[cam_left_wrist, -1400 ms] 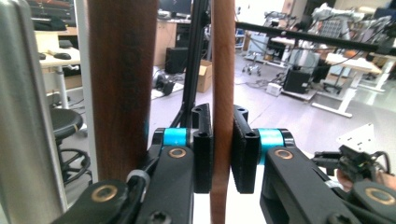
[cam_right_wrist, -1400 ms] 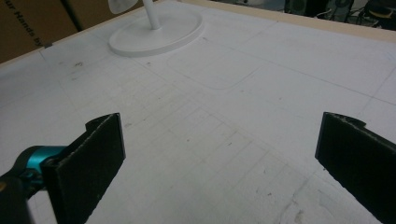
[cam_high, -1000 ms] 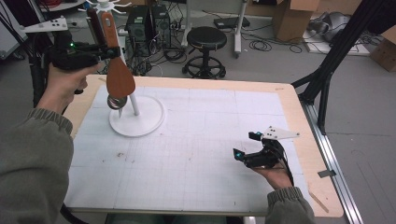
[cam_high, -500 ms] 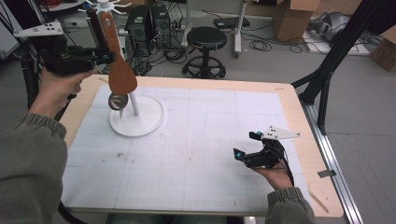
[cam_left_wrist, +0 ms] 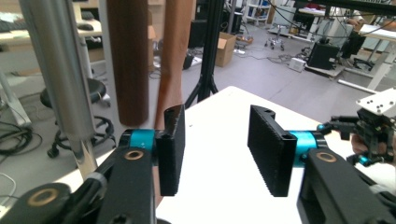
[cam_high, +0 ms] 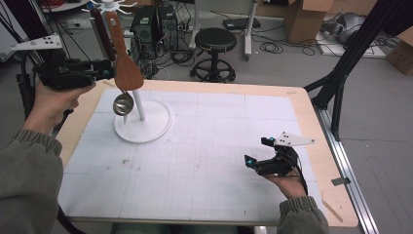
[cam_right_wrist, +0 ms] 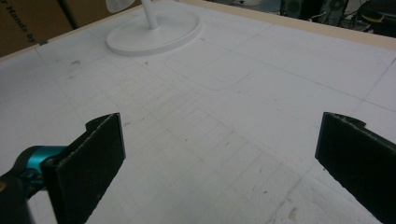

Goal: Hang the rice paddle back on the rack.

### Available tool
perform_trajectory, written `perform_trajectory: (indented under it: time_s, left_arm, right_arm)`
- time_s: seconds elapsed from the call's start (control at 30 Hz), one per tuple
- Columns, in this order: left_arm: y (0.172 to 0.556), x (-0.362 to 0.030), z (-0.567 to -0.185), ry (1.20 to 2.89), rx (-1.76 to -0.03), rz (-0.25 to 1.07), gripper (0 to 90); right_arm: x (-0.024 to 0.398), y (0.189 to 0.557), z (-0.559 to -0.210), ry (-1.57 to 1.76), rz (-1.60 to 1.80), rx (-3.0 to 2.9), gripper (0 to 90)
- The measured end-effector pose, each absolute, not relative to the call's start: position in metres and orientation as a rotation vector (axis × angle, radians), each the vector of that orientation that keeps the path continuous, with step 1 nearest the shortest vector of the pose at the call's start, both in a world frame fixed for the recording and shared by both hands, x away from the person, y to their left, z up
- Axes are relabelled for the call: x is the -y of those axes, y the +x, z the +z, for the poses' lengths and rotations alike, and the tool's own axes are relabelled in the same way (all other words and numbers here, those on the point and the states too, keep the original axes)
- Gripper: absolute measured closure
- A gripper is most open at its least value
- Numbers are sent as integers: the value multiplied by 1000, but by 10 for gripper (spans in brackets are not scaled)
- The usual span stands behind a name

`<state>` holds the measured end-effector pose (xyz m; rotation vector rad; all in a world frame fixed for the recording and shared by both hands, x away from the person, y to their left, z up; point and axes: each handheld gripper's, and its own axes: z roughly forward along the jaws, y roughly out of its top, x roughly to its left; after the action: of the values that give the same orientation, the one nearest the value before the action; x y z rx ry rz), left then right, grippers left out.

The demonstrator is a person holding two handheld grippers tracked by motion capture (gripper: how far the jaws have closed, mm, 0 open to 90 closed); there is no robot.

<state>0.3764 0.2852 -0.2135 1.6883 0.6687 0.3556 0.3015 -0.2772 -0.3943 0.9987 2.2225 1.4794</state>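
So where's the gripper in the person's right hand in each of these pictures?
High view: the right gripper is at lower right, near the table's front edge, jaws open.
Left gripper view: at the far right edge, small, beyond the near jaws.
Right gripper view: its own black jaws rise from the bottom corners.
Shared landmark: the white gridded mat.

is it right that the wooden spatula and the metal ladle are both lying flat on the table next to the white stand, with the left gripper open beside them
Not quite. The wooden spatula and the metal ladle hang from the white stand, as the high view shows. The rest holds: the left gripper is open beside them, its jaws having just been opening with nothing between them.
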Motion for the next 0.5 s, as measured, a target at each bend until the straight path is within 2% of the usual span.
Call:
perform_trajectory:
  time_s: [0.33,0.5]
  left_arm:
    - [364,-284,-232,1716,-682,345,426]
    - [359,-281,-239,1726,-713,367,291]
  right_arm:
    - [276,301,-393,995,1477,-2223,7]
    - [277,301,-393,998,1475,-2218,7]
